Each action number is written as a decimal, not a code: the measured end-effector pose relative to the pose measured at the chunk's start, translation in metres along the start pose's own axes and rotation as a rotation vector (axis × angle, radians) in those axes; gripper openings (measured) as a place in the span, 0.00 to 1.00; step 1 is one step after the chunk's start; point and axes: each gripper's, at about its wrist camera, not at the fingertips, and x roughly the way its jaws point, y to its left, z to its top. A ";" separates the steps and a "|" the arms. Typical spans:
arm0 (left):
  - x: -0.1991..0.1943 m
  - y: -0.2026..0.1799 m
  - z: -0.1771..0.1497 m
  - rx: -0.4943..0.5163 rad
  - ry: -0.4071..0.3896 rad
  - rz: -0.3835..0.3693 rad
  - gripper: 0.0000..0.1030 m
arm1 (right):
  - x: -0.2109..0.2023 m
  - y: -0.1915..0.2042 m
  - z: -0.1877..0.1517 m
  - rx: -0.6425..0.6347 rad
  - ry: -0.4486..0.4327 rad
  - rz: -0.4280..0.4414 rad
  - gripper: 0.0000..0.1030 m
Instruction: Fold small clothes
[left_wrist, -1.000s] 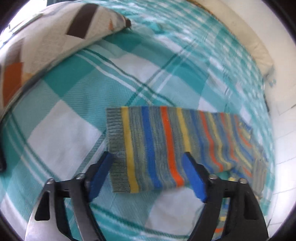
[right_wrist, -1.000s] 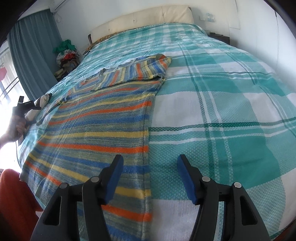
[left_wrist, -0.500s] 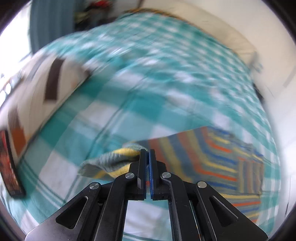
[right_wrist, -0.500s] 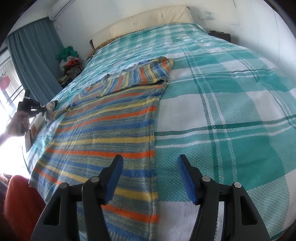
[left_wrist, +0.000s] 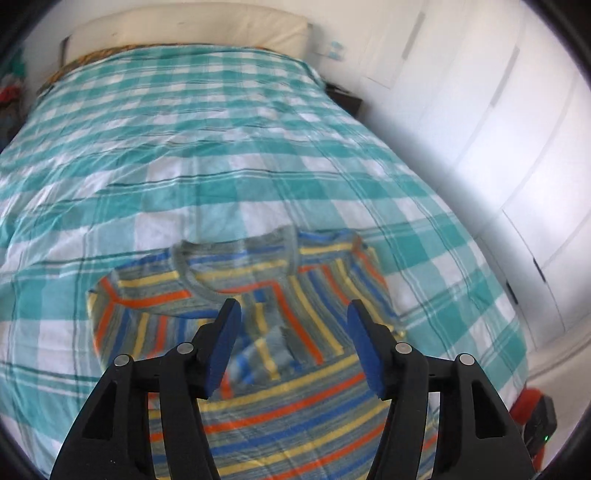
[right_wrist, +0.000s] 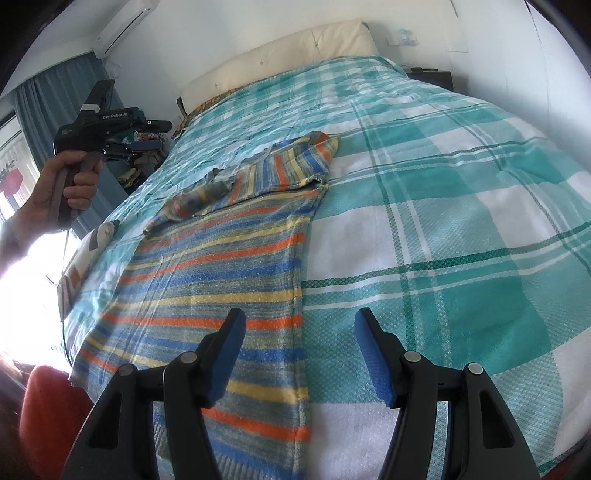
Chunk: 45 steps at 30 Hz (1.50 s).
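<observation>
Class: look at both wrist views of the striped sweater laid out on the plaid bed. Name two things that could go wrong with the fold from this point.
1. Both sleeves of the striped sweater lie folded across the chest, the left one crumpled; folding the body over it may trap a lump.
2. The right hand-held gripper is open astride the sweater's side edge, one finger over the plaid bedspread; closing there could pinch bedspread too.
The left hand-held gripper hangs open above, holding nothing.

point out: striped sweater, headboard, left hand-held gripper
striped sweater (right_wrist: 221, 280), right wrist view, on the flat body.
headboard (left_wrist: 184, 24), left wrist view, on its cream padding.
left hand-held gripper (left_wrist: 293, 345), left wrist view, midway between the open blue fingertips.
</observation>
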 end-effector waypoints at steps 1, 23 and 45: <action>-0.001 0.014 0.000 -0.043 -0.013 0.032 0.60 | -0.001 -0.002 0.001 0.007 -0.003 0.004 0.60; -0.064 0.128 -0.228 -0.185 -0.120 0.455 0.94 | 0.073 0.078 0.177 -0.034 0.201 0.305 0.60; -0.050 0.148 -0.246 -0.232 -0.072 0.363 0.87 | 0.285 0.129 0.201 -0.077 0.291 0.039 0.42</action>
